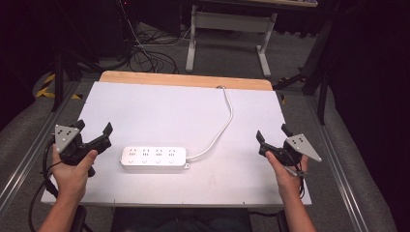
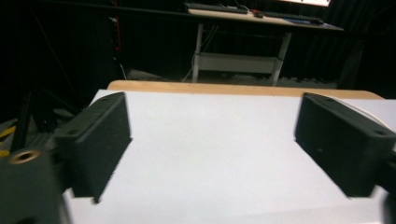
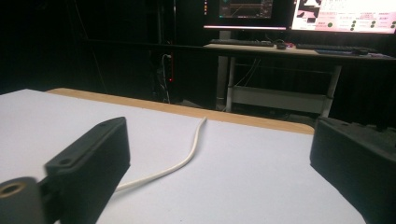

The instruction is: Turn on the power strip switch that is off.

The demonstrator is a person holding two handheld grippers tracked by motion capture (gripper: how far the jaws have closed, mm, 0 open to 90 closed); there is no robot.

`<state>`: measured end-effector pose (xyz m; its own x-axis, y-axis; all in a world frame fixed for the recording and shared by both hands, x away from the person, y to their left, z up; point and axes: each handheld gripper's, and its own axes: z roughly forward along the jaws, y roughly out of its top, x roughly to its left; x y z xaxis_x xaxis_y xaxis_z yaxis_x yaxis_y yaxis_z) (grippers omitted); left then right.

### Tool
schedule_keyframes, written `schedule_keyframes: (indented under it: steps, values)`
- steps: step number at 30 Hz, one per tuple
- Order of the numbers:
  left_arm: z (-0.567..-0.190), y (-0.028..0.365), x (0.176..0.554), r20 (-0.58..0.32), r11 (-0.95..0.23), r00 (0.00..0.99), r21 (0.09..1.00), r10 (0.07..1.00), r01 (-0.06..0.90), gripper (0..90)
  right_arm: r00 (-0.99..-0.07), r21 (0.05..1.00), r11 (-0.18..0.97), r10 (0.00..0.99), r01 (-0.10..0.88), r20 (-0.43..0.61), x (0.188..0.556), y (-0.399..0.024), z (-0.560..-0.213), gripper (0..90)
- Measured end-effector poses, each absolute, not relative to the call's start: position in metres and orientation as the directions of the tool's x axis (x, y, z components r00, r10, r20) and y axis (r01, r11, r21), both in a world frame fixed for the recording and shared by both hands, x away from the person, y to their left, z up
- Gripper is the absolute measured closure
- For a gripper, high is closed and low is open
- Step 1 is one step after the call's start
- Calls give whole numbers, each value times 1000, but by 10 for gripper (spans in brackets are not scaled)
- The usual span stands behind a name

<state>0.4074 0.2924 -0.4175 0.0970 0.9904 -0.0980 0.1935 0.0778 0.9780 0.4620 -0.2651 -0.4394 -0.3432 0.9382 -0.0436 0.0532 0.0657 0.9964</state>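
On table (image 1: 145, 96): strip (image 1: 153, 157) mid-near | our left gripper (image 1: 95, 134), right gripper (image 1: 271, 136) flank it, jaws spread, empty, likely staged to start

The white cord (image 1: 223, 121) vanishes over the bench's (image 1: 145, 96) far edge; the power strip's (image 1: 153, 157) socket markings are too small to read.

Dark room, grey carpet (image 1: 232, 53), desk (image 3: 299, 49)

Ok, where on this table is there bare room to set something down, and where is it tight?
Widest free patch: the far-left of the white table, between the wooden back edge and the power strip. The far-right corner beyond the white cable is bare too. Tighter: the strip between the left gripper and right gripper.
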Motion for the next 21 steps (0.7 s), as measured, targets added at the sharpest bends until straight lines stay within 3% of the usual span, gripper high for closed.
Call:
schedule_keyframes:
  steps: [7, 21]
  values:
    - [-418, 292, 408, -102, 84, 91, 980, 991, 178, 16, -348, 997, 58, 937, 52, -37, 462, -265, -440, 11]
    - [-422, 290, 407, -67, 52, 95, 987, 993, 150, 8, -351, 997, 63, 936, 52, -41, 463, -264, -440, 11]
